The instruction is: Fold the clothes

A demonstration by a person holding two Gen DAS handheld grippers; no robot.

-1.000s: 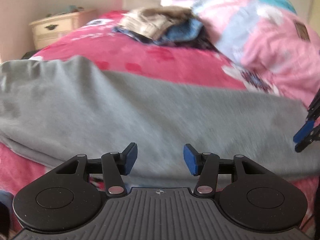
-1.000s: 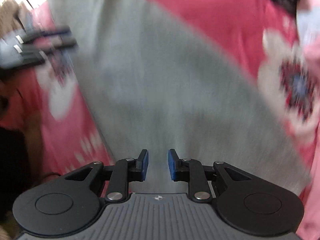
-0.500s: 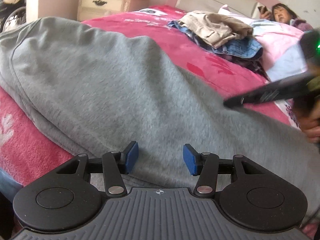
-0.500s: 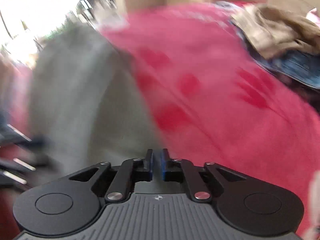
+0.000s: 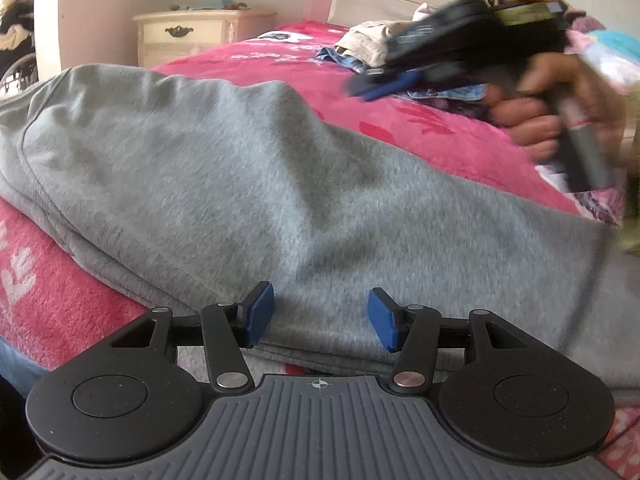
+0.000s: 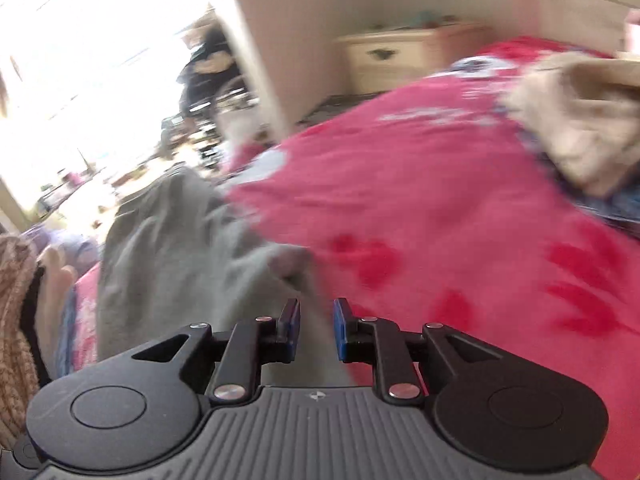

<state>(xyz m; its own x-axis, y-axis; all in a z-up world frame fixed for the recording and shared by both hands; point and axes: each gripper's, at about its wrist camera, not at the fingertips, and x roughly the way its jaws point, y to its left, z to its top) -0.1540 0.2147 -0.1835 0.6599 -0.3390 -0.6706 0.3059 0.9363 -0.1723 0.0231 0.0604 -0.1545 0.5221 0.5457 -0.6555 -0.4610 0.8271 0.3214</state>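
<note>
A grey sweat garment (image 5: 280, 184) lies spread across the red bed blanket (image 5: 420, 132). My left gripper (image 5: 320, 316) hovers at the garment's near folded edge. Its jaws are opening, the blue pads stand apart, and cloth lies below them without being pinched. A hand (image 5: 540, 120) holds my right gripper (image 5: 368, 88) above the blanket beyond the garment, blurred by motion. In the right wrist view the right gripper (image 6: 317, 328) sits over the grey garment's (image 6: 168, 260) far edge. Its jaws are opening from a narrow gap and grip nothing.
A pile of beige and denim clothes (image 5: 368, 40) (image 6: 580, 128) sits farther up the bed. A cream nightstand (image 5: 192, 36) (image 6: 400, 56) stands by the wall. A pink patterned quilt (image 5: 608, 64) lies at the right. A hand (image 6: 56, 272) with a knit sleeve shows at the left.
The right gripper swung from the garment's end across the bed toward its other side, narrowing then widening its jaws. The left gripper shifted and sank slightly toward the near edge.
</note>
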